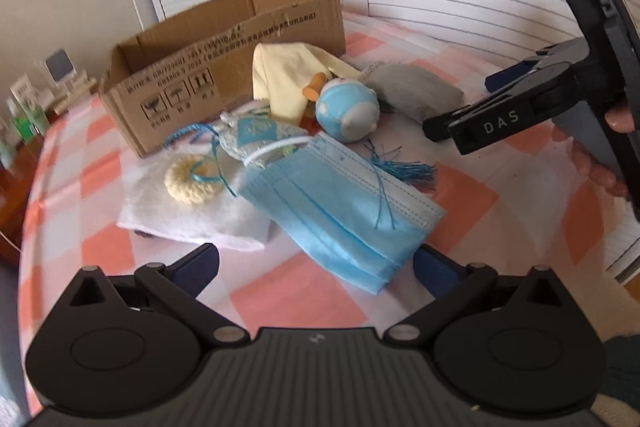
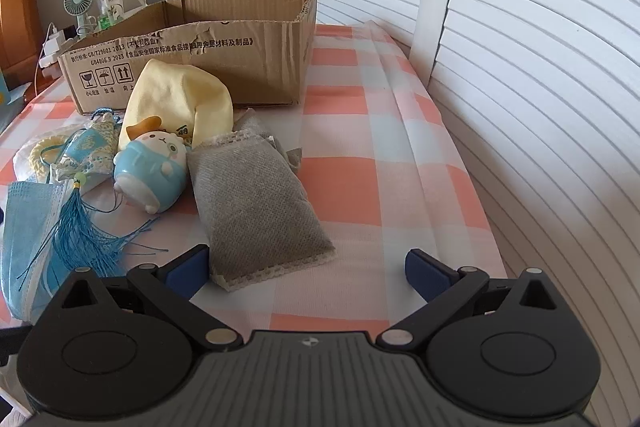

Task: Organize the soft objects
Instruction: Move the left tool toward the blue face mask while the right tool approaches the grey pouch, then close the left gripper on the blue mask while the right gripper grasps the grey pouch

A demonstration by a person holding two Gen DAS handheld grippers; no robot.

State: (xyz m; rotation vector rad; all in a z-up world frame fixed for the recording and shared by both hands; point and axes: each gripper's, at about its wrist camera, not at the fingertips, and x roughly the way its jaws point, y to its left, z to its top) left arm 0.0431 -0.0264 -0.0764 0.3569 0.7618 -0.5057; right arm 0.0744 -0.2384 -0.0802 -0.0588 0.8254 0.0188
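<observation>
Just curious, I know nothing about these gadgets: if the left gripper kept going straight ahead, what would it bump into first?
Probably the stack of light blue pleated face masks, lying just ahead between the open left gripper fingers; depth is hard to judge.

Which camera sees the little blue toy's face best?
The right wrist view. There the blue plush toy lies with its white face turned toward the camera, eyes and orange tuft clear. The left wrist view shows the same toy from behind, blurred, as a blue ball with its face hidden.
</observation>
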